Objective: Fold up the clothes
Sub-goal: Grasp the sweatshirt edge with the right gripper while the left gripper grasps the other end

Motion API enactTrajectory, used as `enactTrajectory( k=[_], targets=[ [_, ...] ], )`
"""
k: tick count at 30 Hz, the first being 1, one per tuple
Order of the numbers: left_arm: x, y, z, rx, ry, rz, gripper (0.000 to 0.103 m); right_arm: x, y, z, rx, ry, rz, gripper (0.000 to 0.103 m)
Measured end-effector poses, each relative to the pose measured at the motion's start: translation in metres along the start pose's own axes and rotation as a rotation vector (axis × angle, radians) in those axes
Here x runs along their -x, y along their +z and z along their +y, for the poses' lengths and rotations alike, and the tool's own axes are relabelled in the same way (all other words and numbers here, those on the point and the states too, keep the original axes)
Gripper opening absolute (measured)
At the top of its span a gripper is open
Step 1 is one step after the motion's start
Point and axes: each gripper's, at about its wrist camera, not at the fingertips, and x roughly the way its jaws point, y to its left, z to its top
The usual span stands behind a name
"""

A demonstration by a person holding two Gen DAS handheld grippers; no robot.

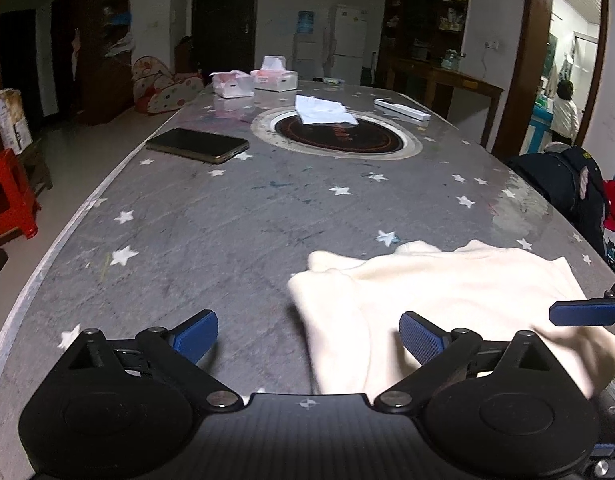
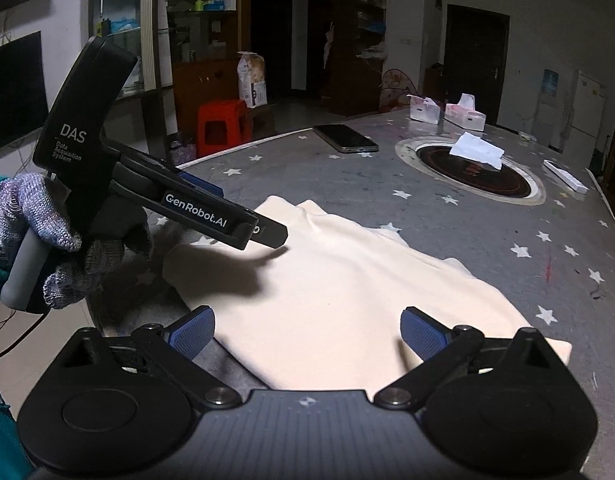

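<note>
A cream garment (image 1: 447, 292) lies folded flat on the grey star-patterned table (image 1: 227, 220), near its front right edge. My left gripper (image 1: 307, 338) stands open over the garment's left edge, its right blue pad above the cloth and its left pad above bare table. Nothing is between the pads. In the right wrist view the same garment (image 2: 347, 280) spreads out below my right gripper (image 2: 307, 332), which is open with nothing gripped. A gloved hand (image 2: 23, 216) holds the left gripper (image 2: 263, 232) just above the cloth's far left corner. One right fingertip (image 1: 587, 312) shows at the left wrist view's right edge.
A dark phone (image 1: 197, 145) lies at the left of the table. A round inset hob (image 1: 339, 134) carries a white tissue (image 1: 323, 110). Two tissue boxes (image 1: 275, 76) stand at the far end, with a white bar (image 1: 401, 109) beside them. A red stool (image 1: 7, 196) and dark clothes (image 1: 567, 184) flank the table.
</note>
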Motion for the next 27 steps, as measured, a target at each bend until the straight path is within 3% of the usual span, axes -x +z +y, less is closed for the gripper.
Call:
enactTrajectory(
  k=[9,12,15,25,27],
  targets=[
    [0.010,-0.008,0.007,0.028,0.015,-0.002,0.098,-0.008,0.007,0.002,0.019,0.007,0.024,0.094],
    [0.015,-0.009,0.007,0.032,0.006,-0.006,0.098,-0.007,0.008,0.004,0.028,0.008,0.027,0.087],
    [0.022,-0.009,0.007,0.035,-0.004,-0.018,0.090,-0.005,0.009,0.009,0.044,0.016,0.024,0.081],
    [0.036,-0.007,0.023,0.086,-0.048,-0.033,0.049,-0.009,0.018,0.039,0.166,0.079,0.021,0.060],
    [0.036,-0.008,0.029,0.104,-0.054,-0.028,0.048,-0.015,0.018,0.046,0.195,0.092,0.028,0.059]
  ],
)
